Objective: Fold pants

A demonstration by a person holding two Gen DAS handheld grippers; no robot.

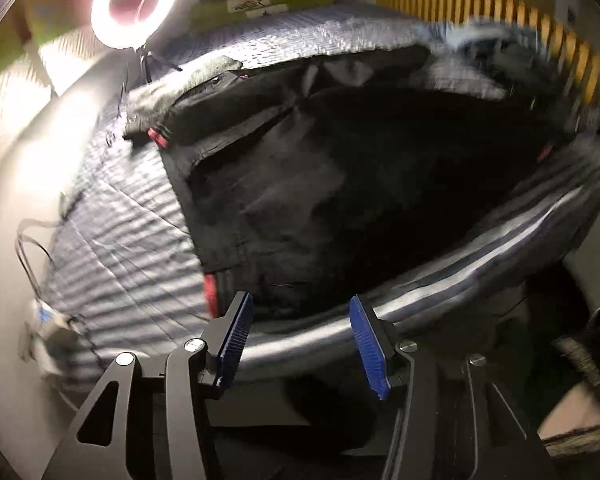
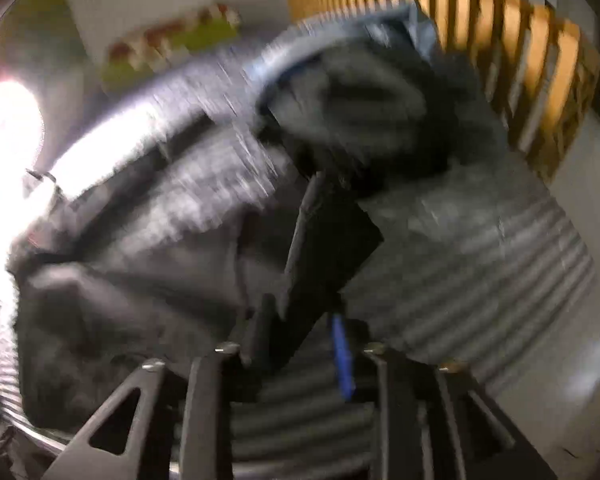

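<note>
Pants (image 1: 340, 168) lie on the quilted pad (image 1: 120, 240); right gripper (image 2: 300, 320) clamped on cloth should pull evenly, left gripper (image 1: 300, 332) gaping near the pad's edge.

Bare quilted cover (image 1: 120, 248) is left free beside the pants (image 1: 340, 184); the far edge is blocked by a ring light (image 1: 134, 4)

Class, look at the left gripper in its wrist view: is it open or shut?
Open. The left gripper has its two blue pads wide apart, nothing between them, in front of the black pants.
</note>
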